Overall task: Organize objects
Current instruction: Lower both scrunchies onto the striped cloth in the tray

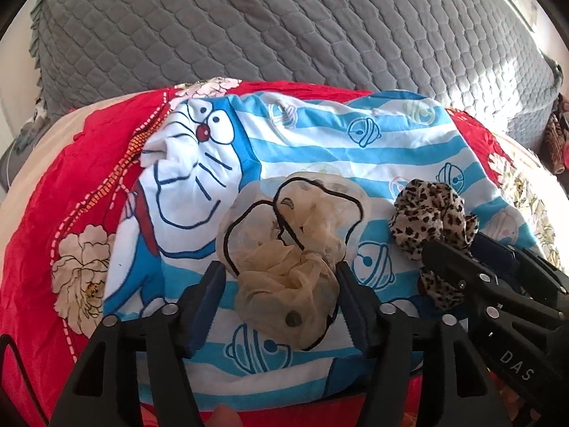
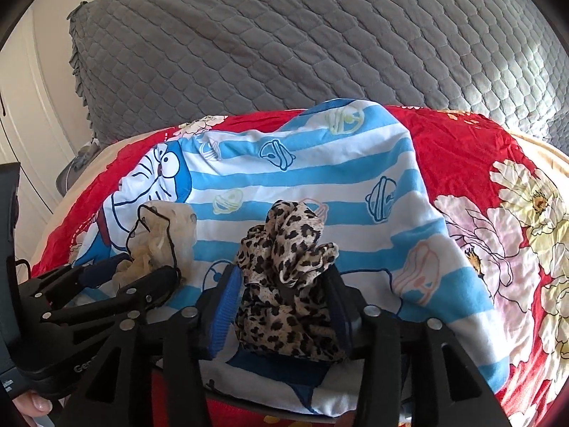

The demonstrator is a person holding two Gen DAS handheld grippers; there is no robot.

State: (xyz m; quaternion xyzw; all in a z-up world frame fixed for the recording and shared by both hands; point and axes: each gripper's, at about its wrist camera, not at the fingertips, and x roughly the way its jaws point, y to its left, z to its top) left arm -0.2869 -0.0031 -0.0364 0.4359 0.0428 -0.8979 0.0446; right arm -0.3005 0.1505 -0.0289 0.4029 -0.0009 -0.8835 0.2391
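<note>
Grey quilted bed [image 1: 284,28] carries a striped cartoon cloth [image 1: 320,149]. Left hand-held gripper [image 1: 281,299] brackets the cream scrunchie [image 1: 284,277], contact unclear; right hand-held gripper [image 2: 281,306] clamps the leopard scrunchie [image 2: 284,267].

Cream scrunchie [image 1: 284,249]: sheer, gauzy cloth, black-edged, crinkled. Leopard scrunchie [image 2: 284,270]: soft matt fabric, faint sheen. Striped cloth [image 1: 320,149]: smooth matt cotton-like print, wrinkled. Red cover [image 1: 53,195] at 9 o'clock: slightly glossy floral fabric. Grey quilt [image 1: 284,17] at 12: matt, stitched. Grippers [image 1: 281,306] [image 2: 284,306]: matt black plastic, ribbed blue pads, metal rivets.
</note>
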